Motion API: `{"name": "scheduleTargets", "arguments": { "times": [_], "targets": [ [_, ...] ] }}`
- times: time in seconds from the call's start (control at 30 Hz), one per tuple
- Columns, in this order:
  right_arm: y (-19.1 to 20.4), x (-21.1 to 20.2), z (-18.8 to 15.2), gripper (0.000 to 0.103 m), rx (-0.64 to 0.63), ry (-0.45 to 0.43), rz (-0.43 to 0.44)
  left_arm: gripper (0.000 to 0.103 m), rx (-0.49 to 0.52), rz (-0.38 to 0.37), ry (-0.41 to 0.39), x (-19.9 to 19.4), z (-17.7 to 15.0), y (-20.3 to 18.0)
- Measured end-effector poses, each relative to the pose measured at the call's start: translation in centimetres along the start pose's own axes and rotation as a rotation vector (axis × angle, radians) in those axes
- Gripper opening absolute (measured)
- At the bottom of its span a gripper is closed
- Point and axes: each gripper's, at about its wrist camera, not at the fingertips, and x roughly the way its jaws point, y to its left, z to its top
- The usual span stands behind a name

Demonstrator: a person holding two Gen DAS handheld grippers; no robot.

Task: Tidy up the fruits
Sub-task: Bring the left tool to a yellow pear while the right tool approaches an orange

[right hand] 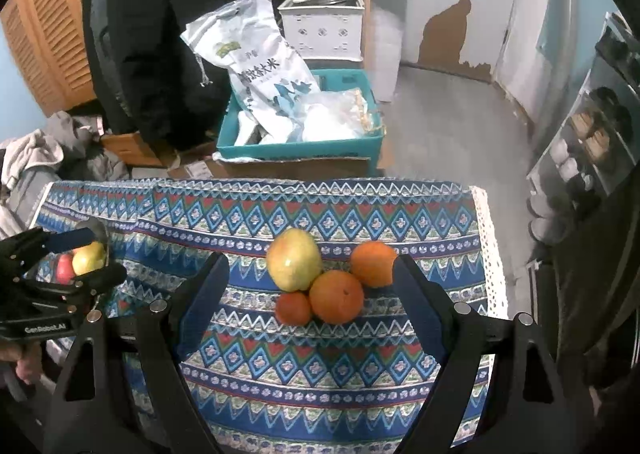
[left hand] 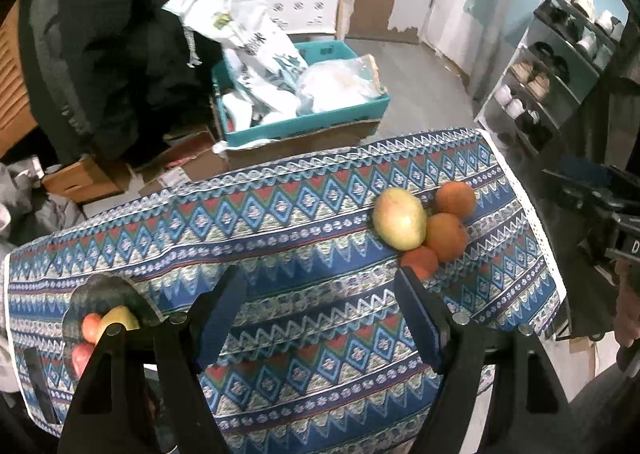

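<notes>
The right hand-held gripper [right hand: 308,286] hangs over the patterned worktop [right hand: 320,382] with its jaws wide and nothing held; just ahead, between its fingertips, sit a yellow-green mango [right hand: 294,260], two oranges [right hand: 337,296] and a smaller red-orange fruit [right hand: 293,308], bunched and touching. The left hand-held gripper [left hand: 320,294] is also wide and empty. Beside its left finger, a dark bowl [left hand: 100,290] already holds some fruit, so sorting looks partly done, with this cluster apparently left.

- On the zigzag-patterned woven tablecloth [right hand: 320,366], toward your right, the yellow-green mango [right hand: 294,259] touches two round oranges [right hand: 337,296] and a small red-orange tangerine [right hand: 293,308].
- At your left stands a clear glass bowl [right hand: 98,232] with apples [right hand: 89,257] in it.
- Behind the table sits a teal plastic crate [right hand: 298,148].
</notes>
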Motion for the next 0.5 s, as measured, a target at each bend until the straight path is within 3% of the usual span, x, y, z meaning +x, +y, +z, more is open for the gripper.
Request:
{"name": "scheduleTargets", "arguments": {
  "times": [0.33,0.5],
  "targets": [
    [-2.5,4.1,1.7,0.084,-0.034,0.105,-0.023,0.078,0.08,-0.026,0.061,4.7,4.4,-3.5],
    [-4.7,6.7,2.0,0.084,-0.014,0.158,-0.018,0.078,0.068,-0.055,0.118,8.3,5.4,-4.6]
  ]
}}
